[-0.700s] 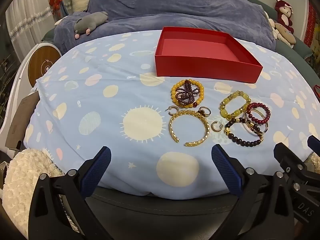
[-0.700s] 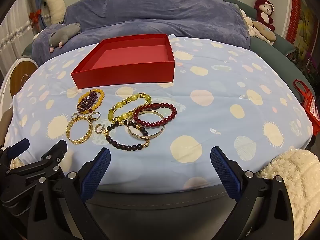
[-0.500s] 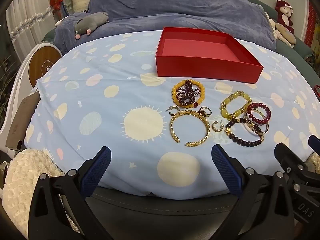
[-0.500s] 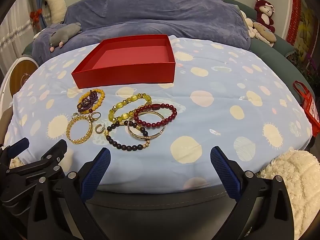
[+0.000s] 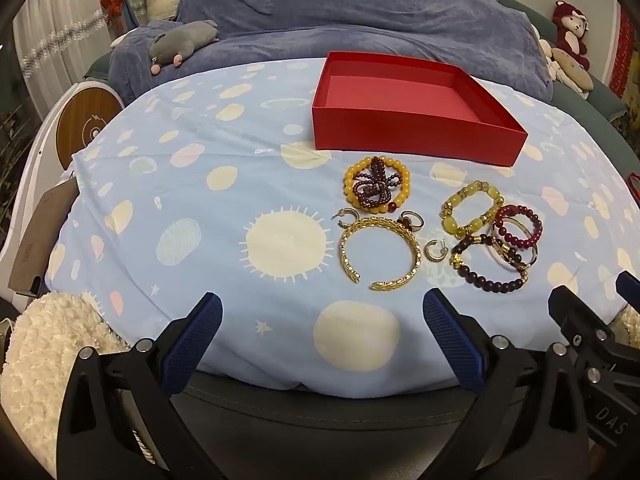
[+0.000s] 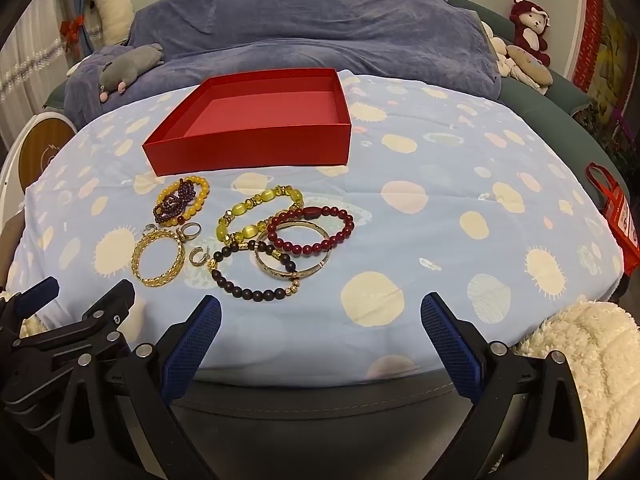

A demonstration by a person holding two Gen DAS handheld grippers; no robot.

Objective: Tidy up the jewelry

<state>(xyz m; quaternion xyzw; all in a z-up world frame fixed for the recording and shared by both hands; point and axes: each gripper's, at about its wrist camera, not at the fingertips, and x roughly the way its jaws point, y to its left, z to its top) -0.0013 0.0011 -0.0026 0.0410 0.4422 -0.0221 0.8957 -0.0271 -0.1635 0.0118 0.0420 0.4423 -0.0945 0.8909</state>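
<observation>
Against the earlier frames: nothing on the cloth has shifted, and both views keep nearly the same framing. Neither claw has come any closer to the jewelry.

Left gripper: jaws spread wide, nothing between them, hovering over the near edge of the blue spotted sheet. Right gripper: likewise fully spread and empty, low over the same edge.

Layout, left to right (left wrist view): amber bead bracelet with a dark garnet strand coiled inside it, just in front of the red box. Below these, a small hoop earring, the open gold cuff bangle, and a ring touching the cuff's upper right. A second hoop earring lies just right of the cuff. Then the overlapping cluster: yellow stone bracelet, dark bead bracelet, red bead bracelet.

The red box is open and has nothing in it; all jewelry lies on the sheet outside it.

View differences: the right wrist view shows a thin metal bangle plainly, lying under the red and dark beads; in the left view it is mostly hidden. The right view also shows a red bag at the far right. The left view alone shows a round wooden disc fully at the left.
</observation>
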